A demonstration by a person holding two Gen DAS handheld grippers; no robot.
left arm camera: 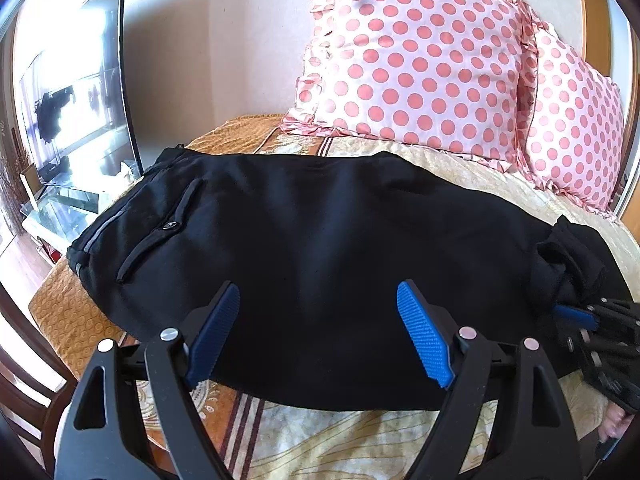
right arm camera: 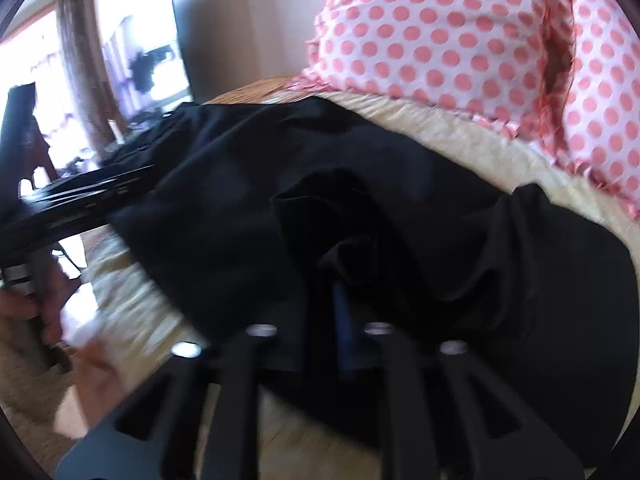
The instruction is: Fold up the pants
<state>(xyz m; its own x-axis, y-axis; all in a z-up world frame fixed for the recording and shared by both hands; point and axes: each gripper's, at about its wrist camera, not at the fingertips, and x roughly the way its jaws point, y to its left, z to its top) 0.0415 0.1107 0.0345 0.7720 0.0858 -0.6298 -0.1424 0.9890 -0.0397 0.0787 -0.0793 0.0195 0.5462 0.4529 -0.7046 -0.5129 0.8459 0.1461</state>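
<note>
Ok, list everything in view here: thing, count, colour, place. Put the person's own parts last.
pants: one, black, laid across the bed, waistband and pocket toward the left, bunched at the right end.
pillows: two, white with pink dots and frills, propped against the wall behind the pants.
bedspread: one, cream and orange patterned, under the pants.
screen: one, dark-framed and reflective, left of the bed.
left gripper: one, black with blue pads, jaws wide apart over the near edge of the pants, nothing between them.
right gripper: one, black, at the bunched right end; blurred, so whether it grips cloth cannot be told.
hand: one, at the left edge of the right wrist view, holding the left gripper's handle.
</note>
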